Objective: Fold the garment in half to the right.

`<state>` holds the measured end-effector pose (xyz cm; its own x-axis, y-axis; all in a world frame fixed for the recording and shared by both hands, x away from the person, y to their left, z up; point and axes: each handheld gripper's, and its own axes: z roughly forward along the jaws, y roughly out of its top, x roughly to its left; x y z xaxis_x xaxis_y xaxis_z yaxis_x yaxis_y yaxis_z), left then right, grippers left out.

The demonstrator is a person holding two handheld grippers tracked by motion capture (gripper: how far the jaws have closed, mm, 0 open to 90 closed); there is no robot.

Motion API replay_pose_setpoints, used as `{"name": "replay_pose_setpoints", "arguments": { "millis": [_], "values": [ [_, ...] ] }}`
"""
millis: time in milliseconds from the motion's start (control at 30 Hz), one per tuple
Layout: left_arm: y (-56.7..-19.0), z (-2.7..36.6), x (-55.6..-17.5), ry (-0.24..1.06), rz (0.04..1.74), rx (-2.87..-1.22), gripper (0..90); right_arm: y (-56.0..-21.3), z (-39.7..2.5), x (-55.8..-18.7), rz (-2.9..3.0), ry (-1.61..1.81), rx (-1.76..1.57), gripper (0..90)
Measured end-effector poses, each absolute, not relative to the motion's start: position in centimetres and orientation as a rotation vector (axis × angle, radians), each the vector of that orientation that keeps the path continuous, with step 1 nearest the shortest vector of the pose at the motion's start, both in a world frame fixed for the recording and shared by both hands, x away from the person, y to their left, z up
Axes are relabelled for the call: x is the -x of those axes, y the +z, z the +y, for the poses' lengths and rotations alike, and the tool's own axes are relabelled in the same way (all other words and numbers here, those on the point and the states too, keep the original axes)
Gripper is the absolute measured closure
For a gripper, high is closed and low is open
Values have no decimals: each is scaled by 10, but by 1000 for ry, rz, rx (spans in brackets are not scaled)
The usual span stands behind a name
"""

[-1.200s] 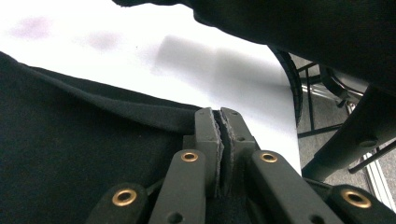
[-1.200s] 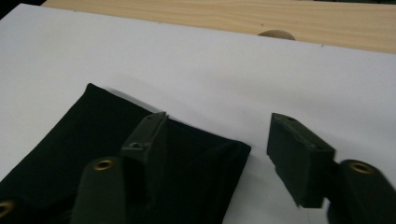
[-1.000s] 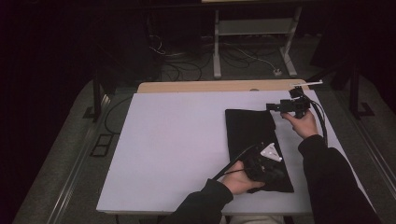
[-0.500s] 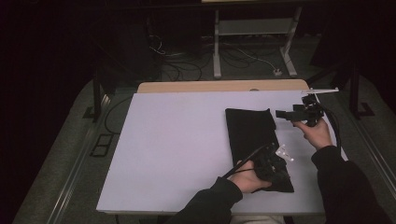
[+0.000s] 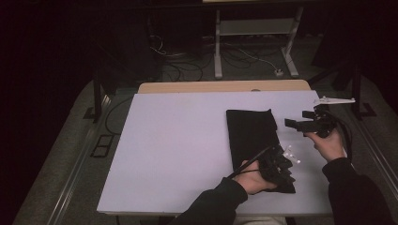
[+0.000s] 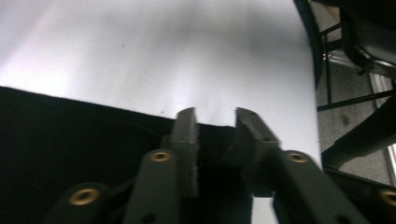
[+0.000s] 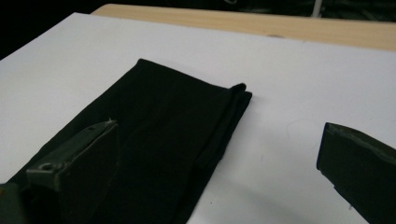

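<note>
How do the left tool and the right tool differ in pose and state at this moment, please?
The left tool sits low on the cloth at its near end; the right tool is raised beside the cloth's right edge. The left tool's jaws stand narrowly apart; the right tool's gape wide. Both are black and hand-held.

Setting: dim lab or workshop recording bay. White work table (image 5: 187, 150) with a bare wooden strip (image 5: 220, 86) along its edge, beyond the right gripper (image 5: 293, 124). Farther beyond it: loose floor cables (image 5: 244, 56), a power plug (image 5: 279, 72), a metal stand (image 5: 253, 33). Grey carpet (image 5: 75, 154) well to the gripper's left.
</note>
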<state>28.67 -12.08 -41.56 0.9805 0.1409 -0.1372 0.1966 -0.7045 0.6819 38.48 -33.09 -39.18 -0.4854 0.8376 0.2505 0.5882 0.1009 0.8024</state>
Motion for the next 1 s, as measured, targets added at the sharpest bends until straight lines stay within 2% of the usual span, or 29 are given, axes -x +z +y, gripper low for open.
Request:
{"name": "replay_pose_setpoints", "arguments": {
  "millis": [400, 600, 1000],
  "values": [
    [-399, -107, -290, -137, 273, -2267, 254, -390, -343, -359, 2089, 1371, -1415, 0],
    [-396, -103, -292, -98, 300, -2267, 18, -391, -348, -347, 2088, 1371, -1409, 0],
    [-387, -84, -298, -35, 319, -2235, 0, -394, -354, -322, 2098, 1370, -1398, 0]
  ]
}}
